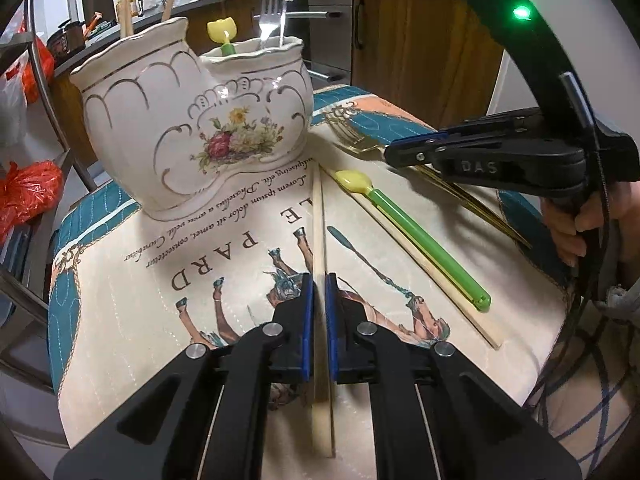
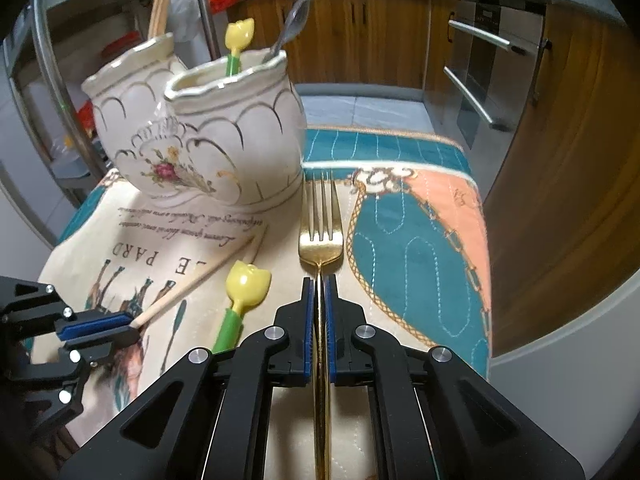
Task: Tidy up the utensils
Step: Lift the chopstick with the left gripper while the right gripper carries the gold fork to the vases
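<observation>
A cream floral ceramic holder (image 1: 192, 120) with two pots stands at the back of the printed mat; it also shows in the right wrist view (image 2: 208, 136). It holds chopsticks, a silver fork (image 1: 269, 16) and a tulip spoon. My left gripper (image 1: 319, 280) is shut on a wooden chopstick (image 1: 318, 216) lying on the mat. My right gripper (image 2: 319, 284) is shut on the handle of a gold fork (image 2: 320, 232), whose tines point at the holder. A second chopstick (image 1: 432, 272) and a green-handled tulip spoon (image 1: 416, 236) lie between them.
The quilted mat (image 2: 404, 240) covers a small table whose right and far edges drop off to the floor. Wooden kitchen cabinets (image 2: 560, 160) and an oven stand behind. Orange plastic bags (image 1: 28, 188) hang at the left.
</observation>
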`<action>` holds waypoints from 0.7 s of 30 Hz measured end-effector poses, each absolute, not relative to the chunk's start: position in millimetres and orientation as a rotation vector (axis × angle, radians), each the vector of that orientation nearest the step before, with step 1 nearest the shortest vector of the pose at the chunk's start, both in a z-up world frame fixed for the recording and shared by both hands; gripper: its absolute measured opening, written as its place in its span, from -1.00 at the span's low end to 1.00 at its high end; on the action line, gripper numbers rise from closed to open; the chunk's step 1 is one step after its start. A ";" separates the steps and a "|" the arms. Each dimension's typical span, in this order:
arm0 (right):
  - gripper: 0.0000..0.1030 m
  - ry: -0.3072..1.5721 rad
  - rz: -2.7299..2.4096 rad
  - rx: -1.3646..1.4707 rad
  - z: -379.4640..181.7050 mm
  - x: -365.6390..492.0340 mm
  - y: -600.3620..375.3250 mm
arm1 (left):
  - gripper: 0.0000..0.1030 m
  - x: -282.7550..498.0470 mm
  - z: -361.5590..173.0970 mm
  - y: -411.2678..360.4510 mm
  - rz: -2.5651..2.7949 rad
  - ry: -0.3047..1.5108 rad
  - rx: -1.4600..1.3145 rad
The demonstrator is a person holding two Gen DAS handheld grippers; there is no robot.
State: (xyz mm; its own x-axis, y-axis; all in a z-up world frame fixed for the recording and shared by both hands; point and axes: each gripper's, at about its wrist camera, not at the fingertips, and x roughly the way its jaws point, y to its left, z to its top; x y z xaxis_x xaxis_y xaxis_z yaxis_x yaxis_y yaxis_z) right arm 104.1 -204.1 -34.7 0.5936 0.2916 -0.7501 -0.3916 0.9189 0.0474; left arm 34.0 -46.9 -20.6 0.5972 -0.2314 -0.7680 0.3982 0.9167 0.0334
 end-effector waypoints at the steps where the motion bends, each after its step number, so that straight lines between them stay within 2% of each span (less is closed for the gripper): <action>1: -0.88 0.832 0.399 -0.124 -31.1 101.8 -205.3 | -0.88 33.3 -18.3 -44.7 -0.366 0.846 0.204; 13: -0.88 0.615 0.432 -0.119 13.8 71.4 -207.6 | -0.88 21.1 7.6 -26.7 -0.372 0.730 0.161; 18: -0.88 0.552 0.434 -0.130 26.6 60.5 -206.0 | -0.88 24.9 5.0 -30.1 -0.378 0.758 0.181; 21: -0.88 0.504 0.438 -0.119 35.7 53.5 -206.1 | -0.88 28.9 -4.9 -36.2 -0.415 0.838 0.206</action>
